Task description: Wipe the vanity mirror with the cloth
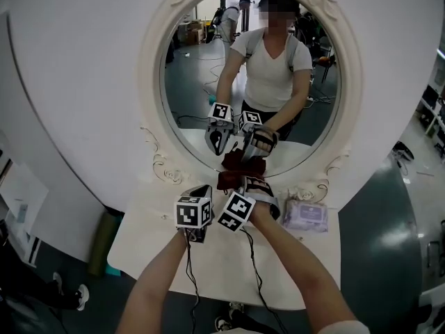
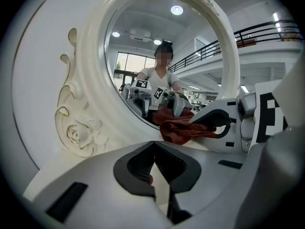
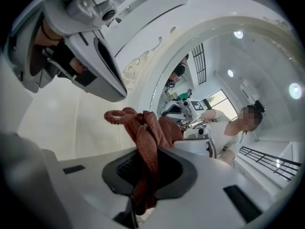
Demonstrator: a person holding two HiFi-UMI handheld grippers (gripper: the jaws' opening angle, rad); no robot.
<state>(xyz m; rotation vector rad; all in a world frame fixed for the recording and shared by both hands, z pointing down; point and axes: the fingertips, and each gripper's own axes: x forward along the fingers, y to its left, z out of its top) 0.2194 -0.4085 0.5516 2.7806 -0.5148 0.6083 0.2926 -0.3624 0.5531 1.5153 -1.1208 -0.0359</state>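
Note:
An oval vanity mirror (image 1: 201, 82) in an ornate white frame (image 1: 148, 82) stands on a white table (image 1: 292, 263). A rust-red cloth (image 1: 231, 180) is bunched against the mirror's bottom edge. My right gripper (image 1: 243, 181) is shut on it. In the right gripper view the cloth (image 3: 143, 128) hangs out of the closed jaws of the right gripper (image 3: 147, 151). My left gripper (image 1: 203, 191) sits just left of it, close to the frame, jaws shut with nothing clearly between them. The left gripper view shows the left gripper (image 2: 153, 146), the cloth (image 2: 178, 128) and the right gripper (image 2: 217, 123) at the glass (image 2: 157, 46).
A purple pack of wipes (image 1: 304, 216) lies on the table right of my right gripper. Carved scrollwork (image 1: 161, 165) flanks the frame's base. A green roll (image 1: 104, 232) stands on the floor left of the table. The table's front edge is close to my arms.

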